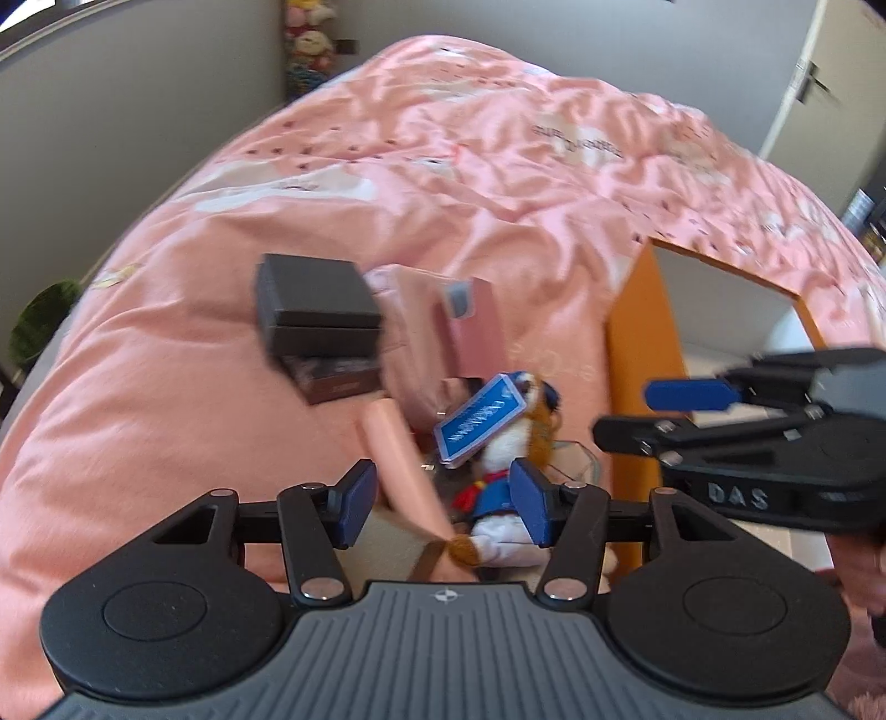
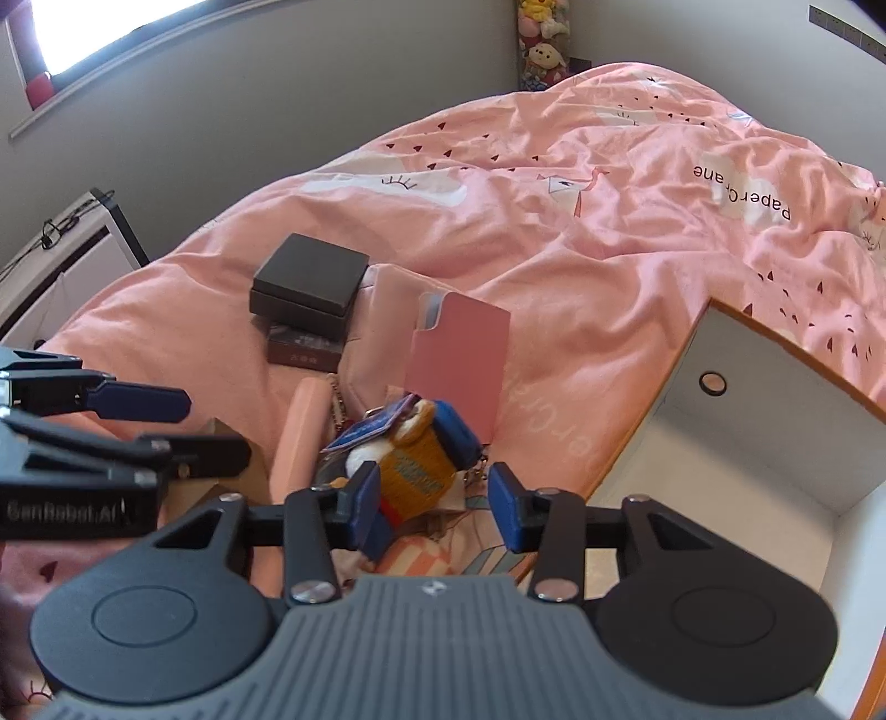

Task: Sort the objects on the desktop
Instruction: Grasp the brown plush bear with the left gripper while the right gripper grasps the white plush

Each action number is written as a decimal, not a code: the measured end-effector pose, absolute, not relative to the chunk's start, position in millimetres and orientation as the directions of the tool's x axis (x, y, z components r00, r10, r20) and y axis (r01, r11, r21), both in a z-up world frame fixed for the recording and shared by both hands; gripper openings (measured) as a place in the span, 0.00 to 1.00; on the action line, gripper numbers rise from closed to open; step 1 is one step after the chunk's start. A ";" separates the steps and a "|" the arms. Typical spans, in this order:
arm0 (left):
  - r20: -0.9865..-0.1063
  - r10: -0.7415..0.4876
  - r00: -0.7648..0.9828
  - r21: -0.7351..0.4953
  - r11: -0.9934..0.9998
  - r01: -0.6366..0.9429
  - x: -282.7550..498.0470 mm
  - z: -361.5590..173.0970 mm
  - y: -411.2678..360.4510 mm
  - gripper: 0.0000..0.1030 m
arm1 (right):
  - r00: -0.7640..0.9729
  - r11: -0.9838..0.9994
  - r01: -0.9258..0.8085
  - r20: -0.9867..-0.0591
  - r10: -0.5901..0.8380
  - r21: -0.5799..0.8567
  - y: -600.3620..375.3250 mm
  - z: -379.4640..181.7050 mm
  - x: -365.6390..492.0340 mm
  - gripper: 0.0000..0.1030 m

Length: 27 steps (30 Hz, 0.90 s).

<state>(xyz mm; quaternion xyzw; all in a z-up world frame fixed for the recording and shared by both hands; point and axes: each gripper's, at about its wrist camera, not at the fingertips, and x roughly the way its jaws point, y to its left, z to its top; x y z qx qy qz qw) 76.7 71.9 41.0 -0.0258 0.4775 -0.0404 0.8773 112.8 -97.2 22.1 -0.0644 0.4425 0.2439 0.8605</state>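
Both grippers' jaws, left [image 1: 443,507] and right [image 2: 434,507], gape empty above plush toy [image 2: 412,471].

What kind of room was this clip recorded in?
Most likely a bedroom. A rumpled pink duvet printed with paper cranes covers a bed that fills most of both views, soft toys are piled in the far corner, and a window sits high in the grey wall.

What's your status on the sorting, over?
Left gripper open, right gripper open, nothing held. Plush toy lying between both sets of fingers. Pink pouch and black box crowd behind it.
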 end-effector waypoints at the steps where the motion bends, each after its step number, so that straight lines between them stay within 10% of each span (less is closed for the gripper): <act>1: -0.840 -0.104 0.533 -0.081 0.995 0.066 80.0 38.7 66.8 0.61 | 0.492 0.874 -0.477 -0.795 0.355 0.095 -98.0 22.5 115.8 0.44; 13: -0.912 -0.136 0.386 -0.094 0.987 0.127 123.7 -8.2 35.0 0.61 | 0.459 0.842 -0.538 -0.828 0.322 0.029 -104.6 13.0 139.1 0.37; 27: -0.918 -0.158 0.363 -0.133 0.987 0.093 130.8 -22.7 37.9 0.34 | 0.398 0.815 -0.573 -0.841 0.366 0.084 -109.5 7.1 148.7 0.36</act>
